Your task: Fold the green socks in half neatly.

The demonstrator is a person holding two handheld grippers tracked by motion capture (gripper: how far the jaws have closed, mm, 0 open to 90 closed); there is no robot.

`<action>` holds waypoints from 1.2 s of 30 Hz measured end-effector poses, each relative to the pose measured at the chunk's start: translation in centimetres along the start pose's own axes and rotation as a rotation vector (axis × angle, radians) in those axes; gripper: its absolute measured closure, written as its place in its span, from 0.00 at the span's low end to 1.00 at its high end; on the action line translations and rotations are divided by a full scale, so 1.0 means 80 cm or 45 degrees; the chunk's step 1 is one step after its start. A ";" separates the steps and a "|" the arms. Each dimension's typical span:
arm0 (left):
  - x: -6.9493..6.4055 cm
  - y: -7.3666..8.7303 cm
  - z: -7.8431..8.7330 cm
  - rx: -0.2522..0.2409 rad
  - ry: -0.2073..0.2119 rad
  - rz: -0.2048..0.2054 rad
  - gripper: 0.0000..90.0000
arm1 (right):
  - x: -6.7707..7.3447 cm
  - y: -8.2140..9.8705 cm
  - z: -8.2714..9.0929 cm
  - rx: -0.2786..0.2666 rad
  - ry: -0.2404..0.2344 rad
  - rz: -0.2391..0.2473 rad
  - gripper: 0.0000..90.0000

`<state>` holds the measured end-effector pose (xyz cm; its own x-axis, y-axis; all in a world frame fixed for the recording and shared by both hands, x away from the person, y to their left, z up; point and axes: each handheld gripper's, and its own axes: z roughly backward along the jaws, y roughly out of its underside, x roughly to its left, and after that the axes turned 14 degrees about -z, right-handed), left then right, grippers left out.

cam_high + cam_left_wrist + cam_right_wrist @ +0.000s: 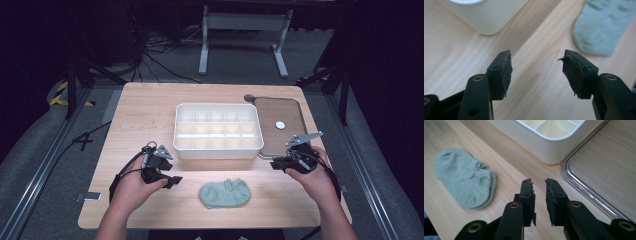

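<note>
Flat on the table, sock [225, 193] (long axis left-right).

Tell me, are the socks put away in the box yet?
Not yet. The green socks lie flat on the table, and the white divided box is empty. The left gripper is open beside the socks; the right gripper holds nothing. Picking up and putting away remain.

Wooden table [145, 115] bears divided bin [218, 131], tray [282, 125], seemingly paired socks [225, 193].
</note>
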<state>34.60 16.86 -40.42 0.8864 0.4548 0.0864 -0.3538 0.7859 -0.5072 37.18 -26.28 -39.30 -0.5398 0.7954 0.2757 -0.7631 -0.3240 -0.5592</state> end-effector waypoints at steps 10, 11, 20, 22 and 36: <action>-0.013 -0.014 0.024 -0.023 0.035 0.012 0.47 | 0.019 0.005 -0.009 0.031 -0.093 -0.020 0.76; -0.014 -0.015 0.028 -0.043 0.034 0.021 0.47 | 0.020 0.005 -0.008 0.034 -0.094 -0.015 0.75; -0.025 -0.029 0.031 0.002 0.000 -0.019 0.51 | 0.059 0.000 -0.015 0.055 -0.099 0.145 0.85; -0.030 -0.033 0.033 0.012 0.043 0.016 0.49 | 0.066 0.001 -0.018 0.037 -0.111 0.153 0.89; -0.036 -0.031 0.037 -0.055 0.068 0.136 0.45 | 0.114 0.003 -0.053 0.052 -0.217 0.242 0.99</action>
<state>32.03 14.83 -36.85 0.8595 0.5110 -0.0149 -0.4346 0.7151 -0.5475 33.57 -16.91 -40.25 -0.7242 0.6216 0.2986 -0.6543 -0.4826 -0.5822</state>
